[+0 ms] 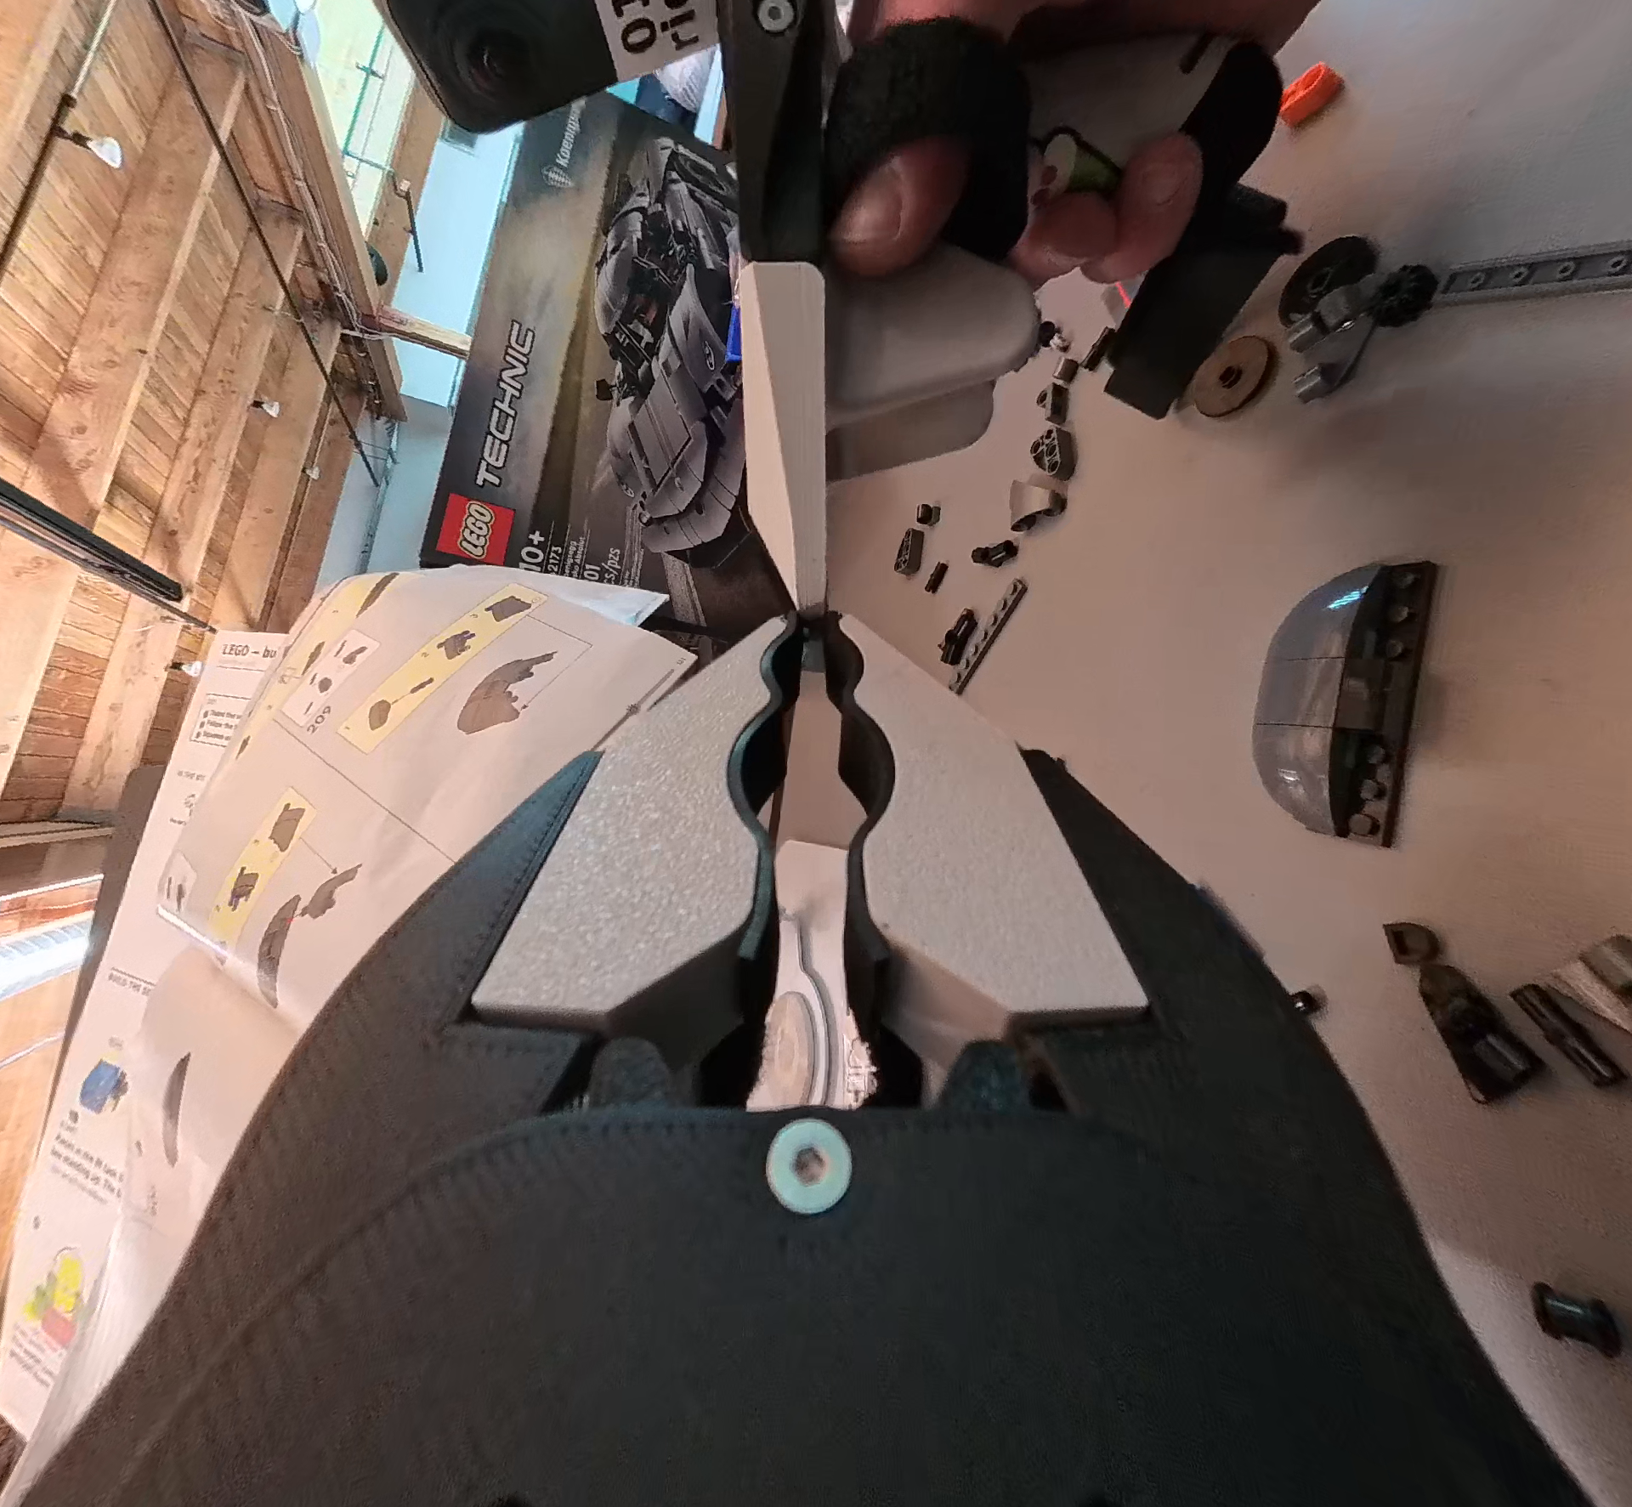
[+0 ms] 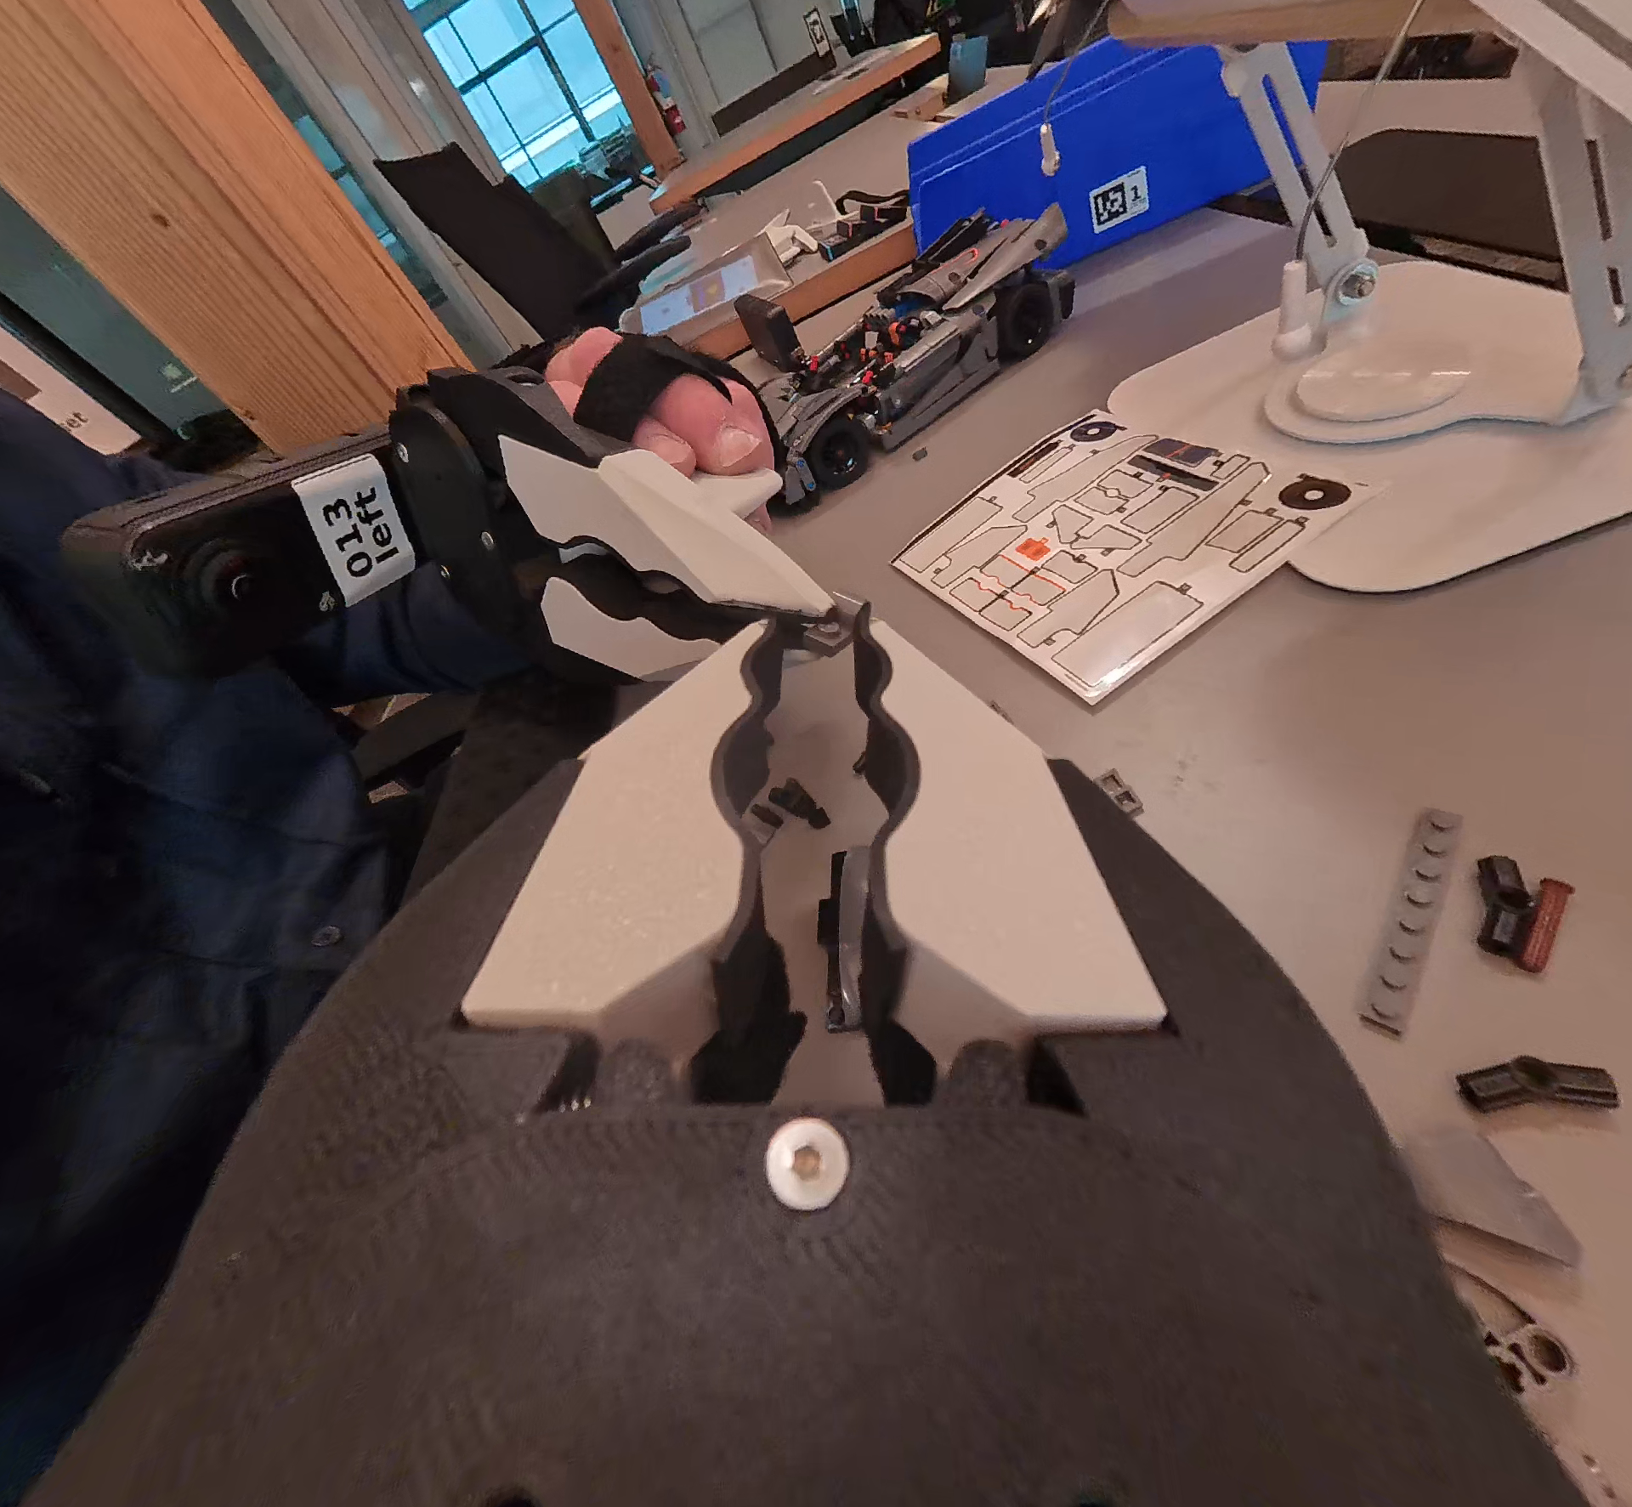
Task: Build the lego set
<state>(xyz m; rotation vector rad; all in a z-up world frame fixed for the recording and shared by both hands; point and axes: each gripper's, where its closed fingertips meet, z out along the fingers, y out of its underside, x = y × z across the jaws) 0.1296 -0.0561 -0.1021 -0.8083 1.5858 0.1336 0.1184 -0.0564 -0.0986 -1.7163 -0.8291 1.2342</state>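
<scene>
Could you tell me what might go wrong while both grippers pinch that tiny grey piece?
1. The small grey Lego piece sits only at the fingertips of the left gripper and right gripper; it could slip out.
2. If dropped, it may get lost among the loose dark parts on the white table.

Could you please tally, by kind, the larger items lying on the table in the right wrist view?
Partly built grey and black toy car: 1
White sticker sheet with outlined shapes: 1
Blue plastic bin: 1
Long light grey studded plate: 1
White stand with a round base: 1
Total: 5
</scene>
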